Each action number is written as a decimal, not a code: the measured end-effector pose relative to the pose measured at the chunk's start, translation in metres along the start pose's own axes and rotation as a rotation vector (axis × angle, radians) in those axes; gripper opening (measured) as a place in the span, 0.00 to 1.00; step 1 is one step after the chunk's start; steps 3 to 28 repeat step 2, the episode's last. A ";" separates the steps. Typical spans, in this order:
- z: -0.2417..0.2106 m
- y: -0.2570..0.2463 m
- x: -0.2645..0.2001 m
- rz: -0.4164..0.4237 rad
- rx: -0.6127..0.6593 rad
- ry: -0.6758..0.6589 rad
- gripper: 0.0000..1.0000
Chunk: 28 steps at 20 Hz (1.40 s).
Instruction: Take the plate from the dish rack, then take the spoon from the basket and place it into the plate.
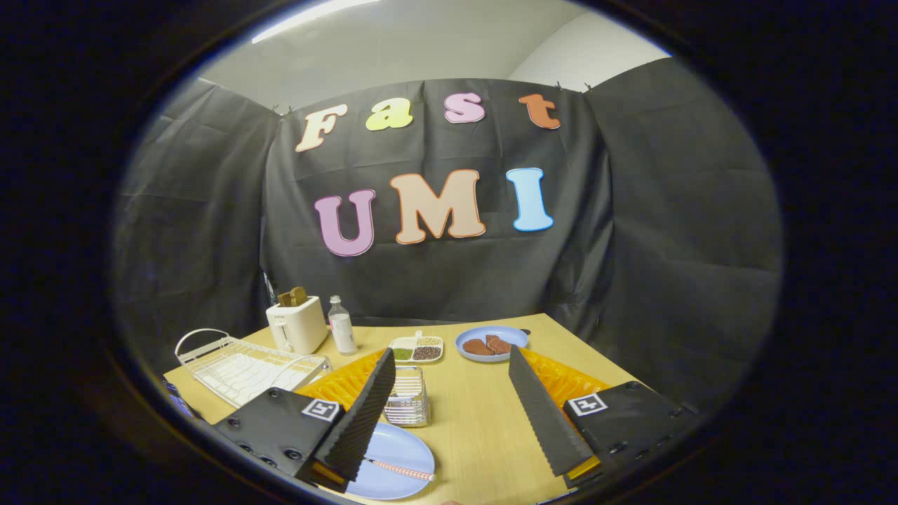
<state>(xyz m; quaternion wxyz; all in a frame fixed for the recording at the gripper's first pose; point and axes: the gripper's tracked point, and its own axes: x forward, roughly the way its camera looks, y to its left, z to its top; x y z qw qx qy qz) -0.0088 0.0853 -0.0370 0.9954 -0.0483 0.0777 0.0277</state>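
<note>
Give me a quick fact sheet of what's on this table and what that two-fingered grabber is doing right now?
gripper: open, fingers spread wide, holding nothing
light blue plate: on the table by the left finger
spoon: striped handle lying on that plate
wire basket: just beyond the plate, between the fingers
dish rack: white wire, no plate in it
toaster: behind the rack, bottle beside it
far plate: blue, holds brown food
divided dish: beans and grains

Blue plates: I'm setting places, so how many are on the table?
2. One blue plate lies just beside the open gripper, with the spoon on it. The other plate, beyond the fingers, holds brown food. A finger may hide more.
</note>
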 end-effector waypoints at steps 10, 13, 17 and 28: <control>-0.002 0.008 0.001 0.018 0.000 0.004 1.00; -0.002 0.008 0.001 0.018 0.000 0.004 1.00; -0.002 0.008 0.001 0.018 0.000 0.004 1.00; -0.002 0.008 0.001 0.018 0.000 0.004 1.00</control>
